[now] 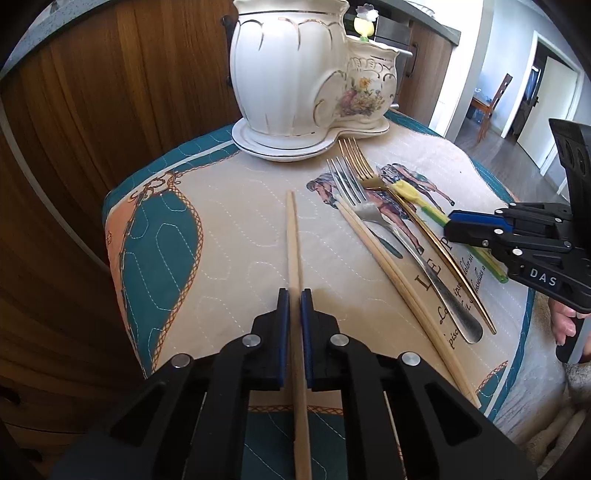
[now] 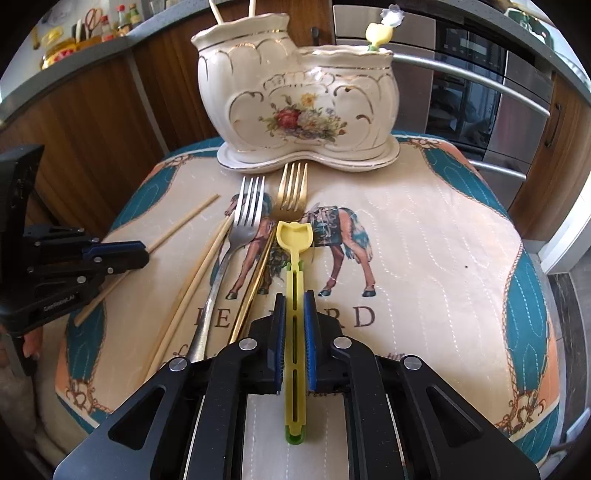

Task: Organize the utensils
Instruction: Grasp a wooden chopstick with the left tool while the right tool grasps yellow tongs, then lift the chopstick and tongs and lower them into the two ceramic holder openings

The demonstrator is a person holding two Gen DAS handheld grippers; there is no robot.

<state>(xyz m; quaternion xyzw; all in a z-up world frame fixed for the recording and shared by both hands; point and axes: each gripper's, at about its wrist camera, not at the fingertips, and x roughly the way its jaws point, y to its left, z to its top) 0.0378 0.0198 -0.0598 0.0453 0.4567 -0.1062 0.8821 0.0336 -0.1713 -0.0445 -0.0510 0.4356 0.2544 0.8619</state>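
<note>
My left gripper [image 1: 294, 297] is shut on a single wooden chopstick [image 1: 293, 236] that lies along the cloth; it also shows in the right wrist view [image 2: 184, 221]. My right gripper [image 2: 294, 301] is shut on a yellow plastic spoon [image 2: 294, 240] with a slotted handle; in the left wrist view the right gripper [image 1: 452, 221] grips it at mid-handle [image 1: 406, 194]. A silver fork [image 2: 248, 218], a gold fork [image 2: 291, 192] and a pair of chopsticks [image 2: 201, 266] lie between the grippers. The two-part ceramic holder [image 2: 295, 107] stands behind them.
A quilted horse-print cloth [image 2: 424, 240] covers the table. A yellow flower-topped utensil [image 2: 378, 33] stands in the holder's low part, two pale handles [image 2: 216, 11] in its tall part. Wooden cabinets [image 1: 110, 110] are to the left, an oven [image 2: 480, 92] behind.
</note>
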